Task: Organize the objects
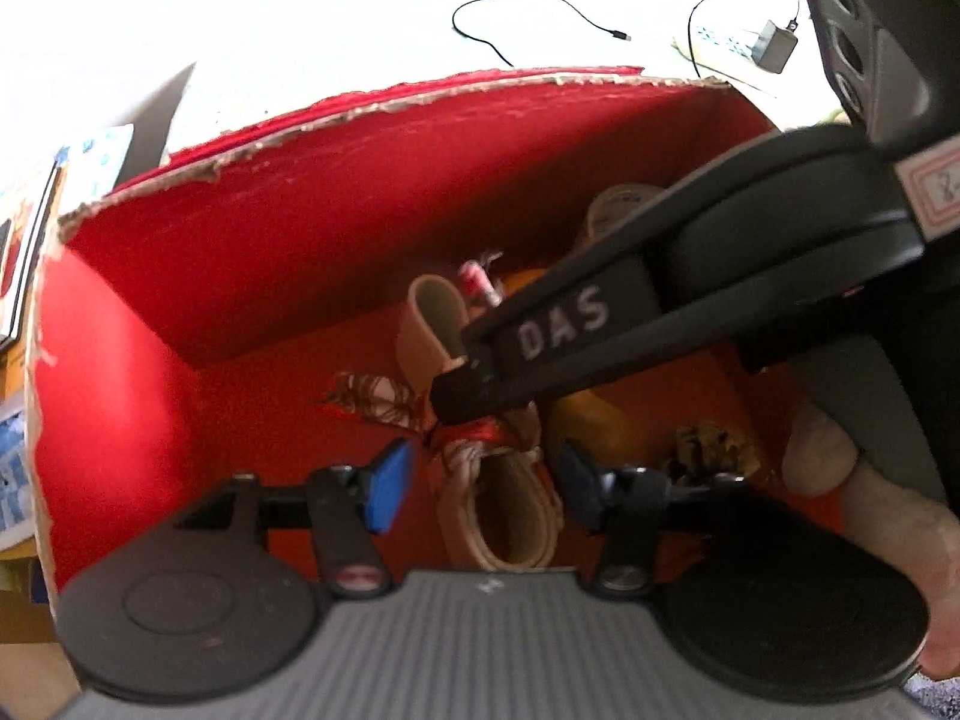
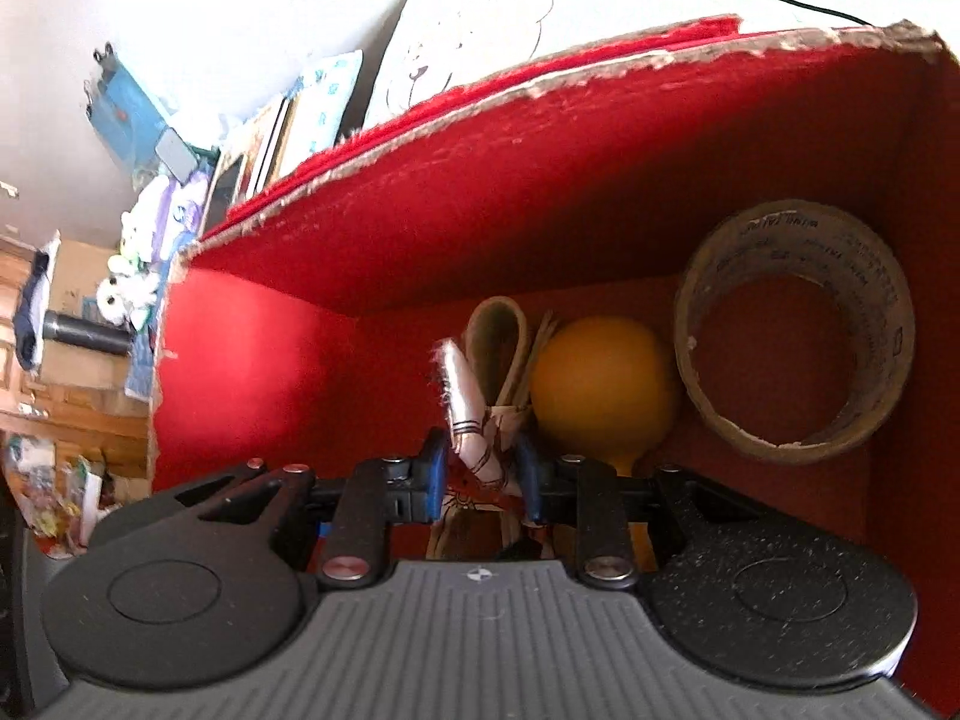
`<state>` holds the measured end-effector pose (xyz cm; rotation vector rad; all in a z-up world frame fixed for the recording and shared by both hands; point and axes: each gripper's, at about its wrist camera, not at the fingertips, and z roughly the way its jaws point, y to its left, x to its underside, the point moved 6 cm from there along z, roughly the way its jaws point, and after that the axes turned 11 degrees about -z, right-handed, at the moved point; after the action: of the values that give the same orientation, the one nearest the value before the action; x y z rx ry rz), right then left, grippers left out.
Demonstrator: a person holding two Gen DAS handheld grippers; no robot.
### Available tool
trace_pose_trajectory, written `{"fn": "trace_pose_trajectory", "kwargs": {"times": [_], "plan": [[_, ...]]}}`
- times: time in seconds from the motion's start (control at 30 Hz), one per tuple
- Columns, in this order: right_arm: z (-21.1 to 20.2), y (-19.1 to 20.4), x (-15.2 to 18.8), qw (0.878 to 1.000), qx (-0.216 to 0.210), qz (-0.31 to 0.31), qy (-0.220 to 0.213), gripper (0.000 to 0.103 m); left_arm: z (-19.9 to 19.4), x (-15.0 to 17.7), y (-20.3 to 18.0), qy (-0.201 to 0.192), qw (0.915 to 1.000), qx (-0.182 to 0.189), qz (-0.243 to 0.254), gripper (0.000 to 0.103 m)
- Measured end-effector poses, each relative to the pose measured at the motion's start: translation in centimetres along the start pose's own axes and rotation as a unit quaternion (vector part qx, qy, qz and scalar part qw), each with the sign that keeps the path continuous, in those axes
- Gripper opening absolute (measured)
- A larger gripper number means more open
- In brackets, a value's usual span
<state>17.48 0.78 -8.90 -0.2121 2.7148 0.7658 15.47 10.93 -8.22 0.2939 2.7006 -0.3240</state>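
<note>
Both claws inside red box point(image 2: 600, 192). Right claw point(image 2: 483, 477) pinching wrapped packet point(image 2: 462, 402); lower at 12 o'clock, beside orange ball point(image 2: 603, 387), then release. Left claw point(image 1: 480, 489) wide apart, holding nothing.

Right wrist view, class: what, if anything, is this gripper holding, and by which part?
The right gripper is shut on the silver wrapper, pinching its lower, crumpled end; the rest sticks up into the red box. The left gripper holds nothing.

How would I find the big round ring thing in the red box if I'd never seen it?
Look inside the red box and go to its right-hand corner in the right wrist view. There, beside the yellow ball, lies a brown cardboard tape roll. It's the only hollow ring there: you can see red box floor through its middle.
</note>
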Motion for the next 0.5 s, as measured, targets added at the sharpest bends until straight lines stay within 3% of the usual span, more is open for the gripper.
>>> {"fn": "trace_pose_trajectory", "kwargs": {"times": [0.07, 0.5], "plan": [[-0.12, -0.06, 0.08, 1.0, 0.001, 0.001, -0.003, 0.028, -0.12, -0.05, -0.02, -0.001, 1.0, -0.001, 0.002, 0.066], [-0.6, 0.24, 0.34, 1.0, 0.016, -0.011, -0.018, 0.028, -0.85, -0.05, -0.08, -0.022, 0.999, -0.038, 0.009, 0.067]]}}
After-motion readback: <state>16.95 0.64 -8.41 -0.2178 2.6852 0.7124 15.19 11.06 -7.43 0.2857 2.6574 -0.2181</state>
